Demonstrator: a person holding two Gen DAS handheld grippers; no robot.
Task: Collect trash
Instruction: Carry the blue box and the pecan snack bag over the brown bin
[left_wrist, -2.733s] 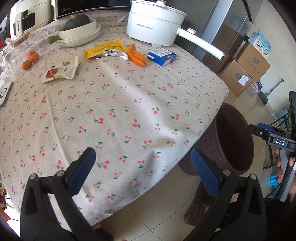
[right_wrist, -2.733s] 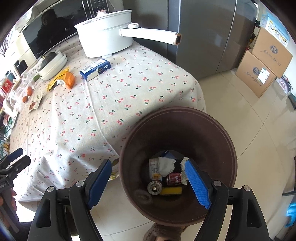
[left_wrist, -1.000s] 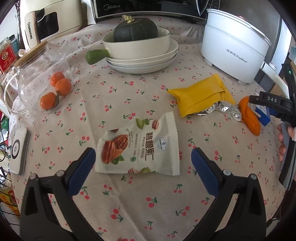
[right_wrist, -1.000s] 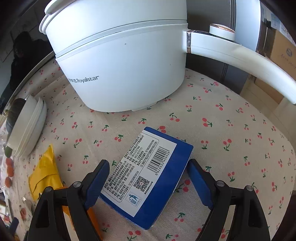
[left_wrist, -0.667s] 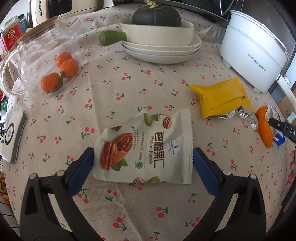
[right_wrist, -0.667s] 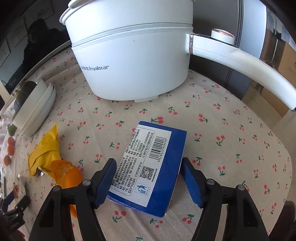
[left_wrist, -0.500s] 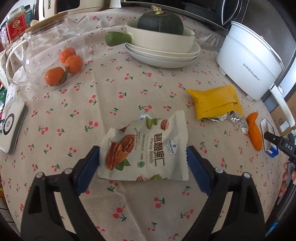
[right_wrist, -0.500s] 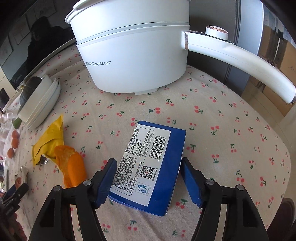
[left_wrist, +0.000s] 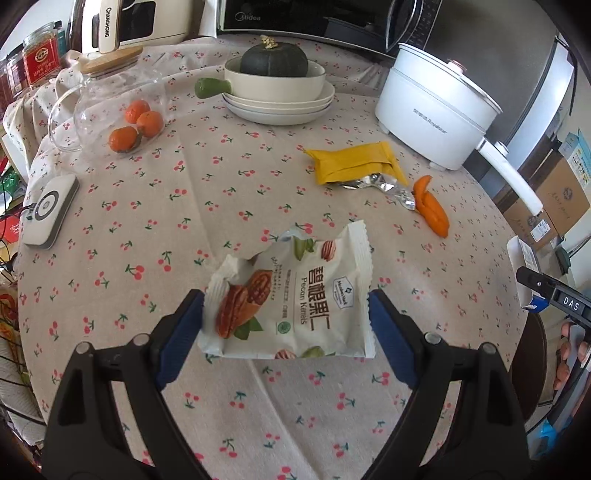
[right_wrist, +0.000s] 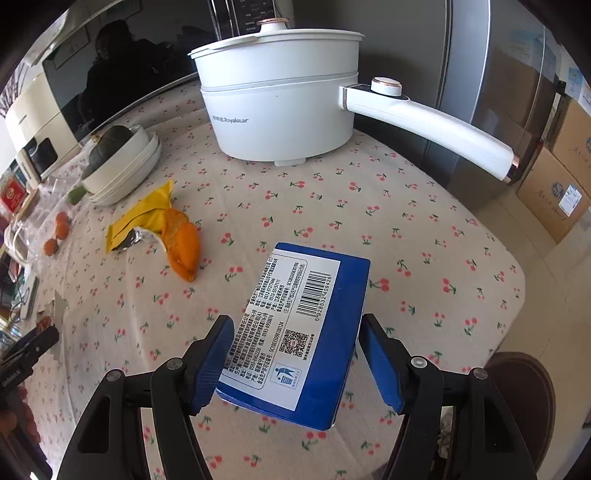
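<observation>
Midway: left hand-held gripper (left_wrist: 286, 325) closing on white pecan snack packet (left_wrist: 295, 299), right hand-held gripper (right_wrist: 295, 363) clamping blue cardboard box (right_wrist: 301, 332); yellow foil wrapper (left_wrist: 352, 164) and orange peel (left_wrist: 432, 210) left on counter (left_wrist: 147, 221).

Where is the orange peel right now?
In the left wrist view the orange peel lies on the tablecloth at the right, touching the torn foil of the yellow wrapper, below the white pot.

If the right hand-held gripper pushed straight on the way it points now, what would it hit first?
Apart from the blue box already between its pads, probably the cherry-print tablecloth just beyond the box. Depth is hard to judge.
</observation>
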